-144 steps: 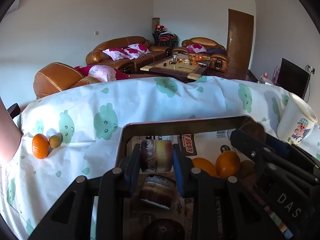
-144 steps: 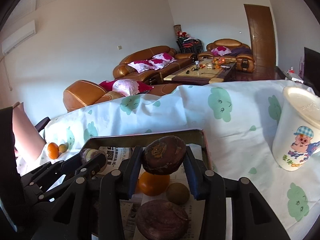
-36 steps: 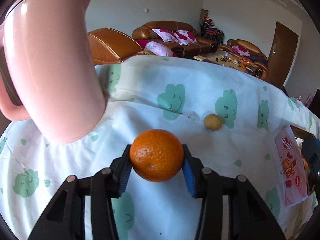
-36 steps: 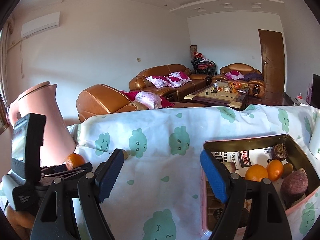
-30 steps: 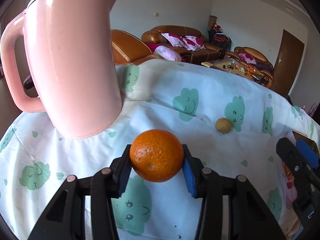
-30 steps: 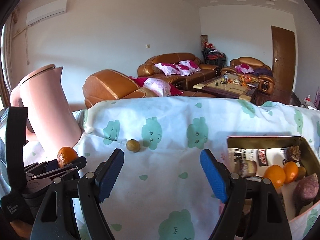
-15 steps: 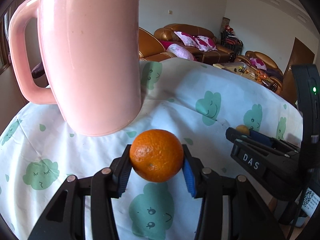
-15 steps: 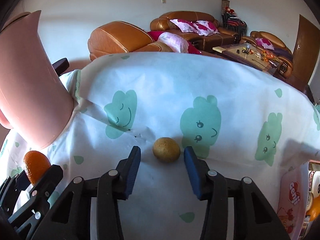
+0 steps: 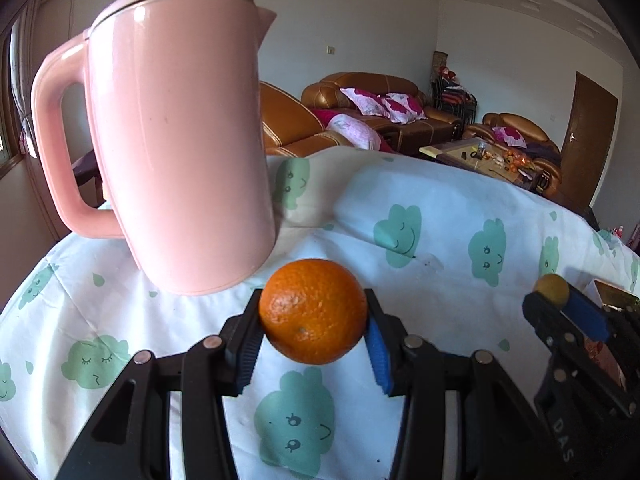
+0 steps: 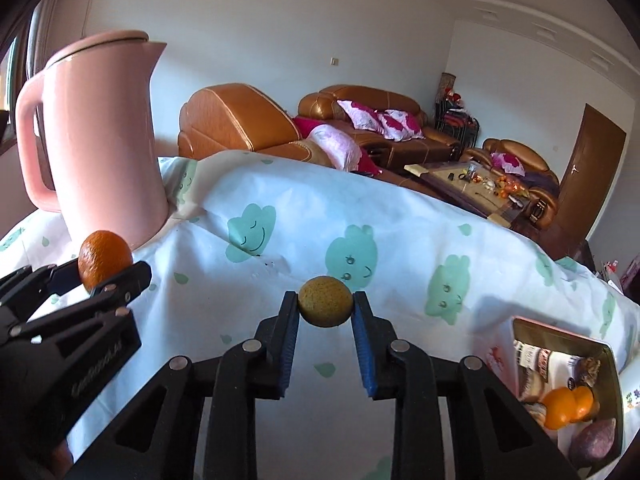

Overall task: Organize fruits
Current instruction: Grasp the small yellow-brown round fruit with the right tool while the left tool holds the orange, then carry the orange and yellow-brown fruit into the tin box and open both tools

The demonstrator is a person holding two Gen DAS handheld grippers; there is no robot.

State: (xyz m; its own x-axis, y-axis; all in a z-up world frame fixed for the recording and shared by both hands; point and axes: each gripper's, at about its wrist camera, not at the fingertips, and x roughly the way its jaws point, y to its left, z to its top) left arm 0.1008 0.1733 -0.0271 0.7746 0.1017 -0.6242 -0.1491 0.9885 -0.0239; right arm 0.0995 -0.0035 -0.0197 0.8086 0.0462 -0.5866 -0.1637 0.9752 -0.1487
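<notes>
A round orange with pebbled skin (image 9: pixel 313 311) sits clamped between the blue-padded jaws of the left gripper (image 9: pixel 313 320), lifted clear of the white tablecloth printed with green cloud faces (image 9: pixel 440 216). A smaller, dull yellow-brown round fruit (image 10: pixel 325 301) is pinched in the same way by the right gripper (image 10: pixel 325 312), its jaws closed snugly on both sides of it; whether it is off the cloth cannot be told for certain, though it appears raised. In the left wrist view the same small fruit (image 9: pixel 553 289) shows at the right, in the other tool's tips.

Far left, just behind the orange, stands a tall pink plastic kettle with a lid and handle (image 9: pixel 176 136). At the near right of the right wrist view lies a shallow rectangular metal tray lined with printed paper (image 10: pixel 560 330), already holding two oranges (image 10: pixel 568 402), a dark purplish fruit (image 10: pixel 592 446) and other items too small to name.

So the sorting seems well along: several fruits are in the tray, and the two held ones look like the last loose ones on the cloth. What remains is likely carrying both rightward to the tray and releasing them there.
</notes>
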